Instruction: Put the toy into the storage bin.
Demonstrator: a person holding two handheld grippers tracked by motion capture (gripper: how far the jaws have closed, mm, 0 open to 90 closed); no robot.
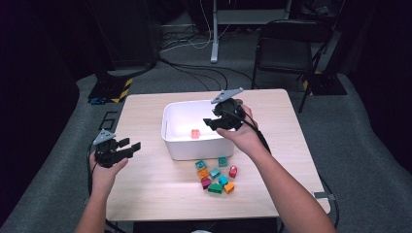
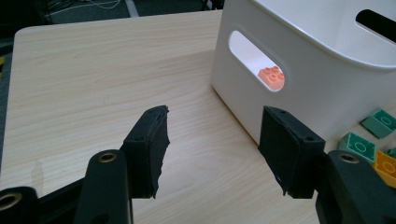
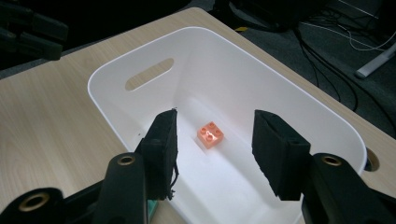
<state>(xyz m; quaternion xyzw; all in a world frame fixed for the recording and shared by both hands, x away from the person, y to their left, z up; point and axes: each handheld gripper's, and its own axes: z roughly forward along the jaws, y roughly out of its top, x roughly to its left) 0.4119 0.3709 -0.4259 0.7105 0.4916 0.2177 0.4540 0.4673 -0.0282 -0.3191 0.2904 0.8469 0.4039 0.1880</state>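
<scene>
White plastic bin sits mid-tabletop, one orange brick lying flat on its floor, studs up. Right tool hovers over the bin's right side, angled down into it; jaws spread, nothing between them, the orange brick visible below in the gap but well apart from the pads. Left tool hangs off the bin's left side above the tabletop, jaws apart and empty, pointing toward the bin wall; the same brick shows through the bin's handle slot.

Loose brick pile lies on the tabletop just in front of the bin: teal, green, orange, red and magenta pieces, bunched close, some touching.

Judged step: sorting bricks into the bin, one in, the rest to go. The right tool reads as empty after a drop, so the work is early.

Next move likely calls for the right tool to lift clear of the bin rim, swing back toward the person to the pile, and line its spread jaws across one brick on the pile's edge, e.g. the red brick, which stands a bit apart. The tight cluster means neighbours could get nudged; pick outer pieces first. Left tool could steady the bin if it slides.
</scene>
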